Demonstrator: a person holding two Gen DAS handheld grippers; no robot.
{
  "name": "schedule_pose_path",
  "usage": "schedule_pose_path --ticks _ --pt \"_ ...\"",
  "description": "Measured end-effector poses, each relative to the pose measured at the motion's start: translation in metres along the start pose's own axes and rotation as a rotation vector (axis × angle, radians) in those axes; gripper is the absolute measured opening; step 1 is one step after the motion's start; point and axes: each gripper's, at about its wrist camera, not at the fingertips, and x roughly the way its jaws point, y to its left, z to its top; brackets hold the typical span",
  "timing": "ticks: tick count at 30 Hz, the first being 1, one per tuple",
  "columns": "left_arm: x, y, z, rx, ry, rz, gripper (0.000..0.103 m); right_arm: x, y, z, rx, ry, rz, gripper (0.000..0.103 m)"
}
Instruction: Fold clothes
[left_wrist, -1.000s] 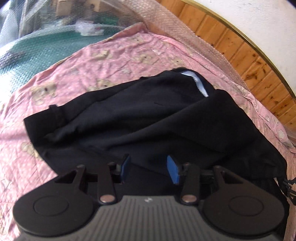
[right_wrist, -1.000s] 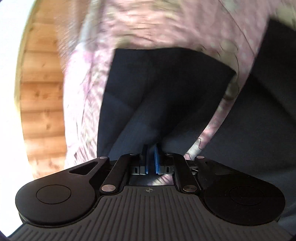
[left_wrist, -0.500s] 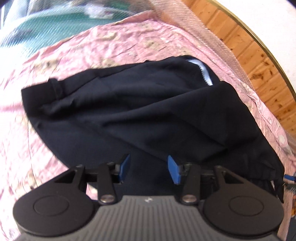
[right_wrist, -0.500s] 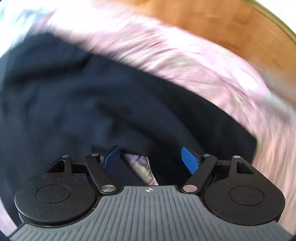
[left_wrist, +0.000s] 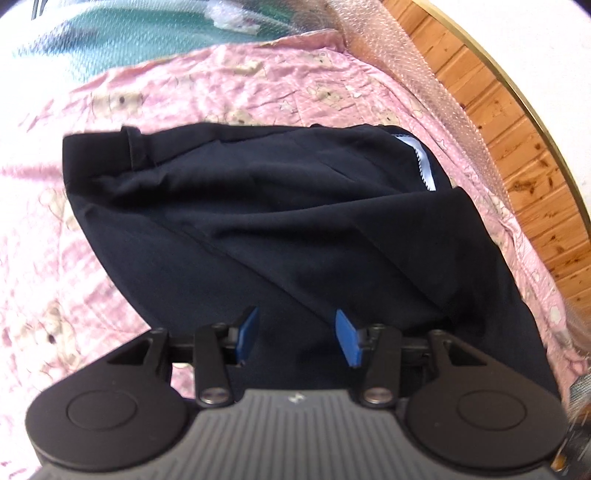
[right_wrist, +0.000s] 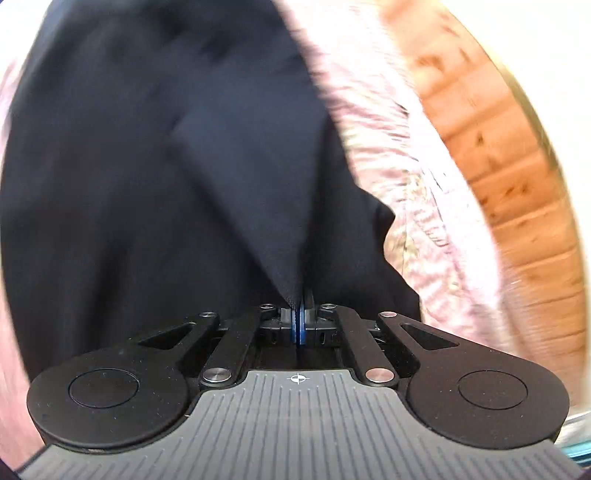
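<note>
Dark navy trousers (left_wrist: 266, 221) lie rumpled on a pink bear-print sheet (left_wrist: 258, 85), the waistband with a belt loop at the far left and a white lining strip (left_wrist: 419, 158) at the far right. My left gripper (left_wrist: 295, 334) hovers open over the near edge of the cloth, its blue pads (left_wrist: 246, 334) apart with only fabric beneath. In the right wrist view the same trousers (right_wrist: 147, 166) fill the picture. The right gripper (right_wrist: 300, 321) is shut on a fold of the cloth, which rises in a taut peak from its pads.
Bubble wrap (left_wrist: 417, 74) lines the far right edge of the bed beside a wooden panelled wall (left_wrist: 517, 147). A green surface (left_wrist: 147, 33) with a clear plastic scrap lies beyond the sheet's far edge. Pink sheet (right_wrist: 417, 184) shows right of the trousers.
The right gripper opened half a second ago and has now shut on a fold of the trousers. The left gripper rolled and sank slightly, staying open over the cloth.
</note>
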Motion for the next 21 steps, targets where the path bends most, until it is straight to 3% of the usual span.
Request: schedule_pose_path --ticks 1,2,3,4,6,8,11,14,15,18,21 --pt "0.004 -0.002 0.0 -0.005 0.012 -0.004 0.047 -0.002 0.029 -0.012 -0.059 0.03 -0.041 0.004" --pt "0.008 -0.004 0.0 -0.005 0.024 -0.008 0.047 -0.002 0.052 -0.023 -0.088 0.068 -0.068 0.012" --pt "0.011 -0.008 0.001 0.001 0.033 -0.013 0.047 0.0 0.061 -0.032 -0.027 0.116 -0.061 0.016" --pt "0.013 -0.013 0.001 0.015 0.039 -0.02 0.047 -0.002 0.058 -0.039 0.117 0.143 -0.037 0.017" --pt "0.016 -0.024 0.002 0.05 0.047 -0.031 0.047 -0.016 0.034 -0.052 0.498 0.144 0.031 0.022" --pt "0.019 -0.035 0.004 0.081 0.056 -0.042 0.047 -0.031 0.001 -0.079 0.942 0.088 0.109 0.039" --pt "0.021 -0.052 0.003 0.122 0.064 -0.064 0.048 -0.032 -0.031 -0.14 1.59 -0.04 0.247 0.041" --pt "0.02 -0.066 -0.001 0.16 0.069 -0.072 0.048 -0.008 -0.031 -0.204 2.098 -0.155 0.327 0.044" --pt "0.019 -0.069 -0.003 0.166 0.071 -0.078 0.048 0.003 -0.03 -0.216 2.191 -0.176 0.342 0.044" --pt "0.014 -0.073 -0.007 0.173 0.063 -0.081 0.05 0.025 -0.031 -0.229 2.309 -0.128 0.319 0.045" --pt "0.011 -0.071 -0.009 0.157 0.052 -0.078 0.051 0.04 -0.04 -0.238 2.343 -0.079 0.305 0.033"
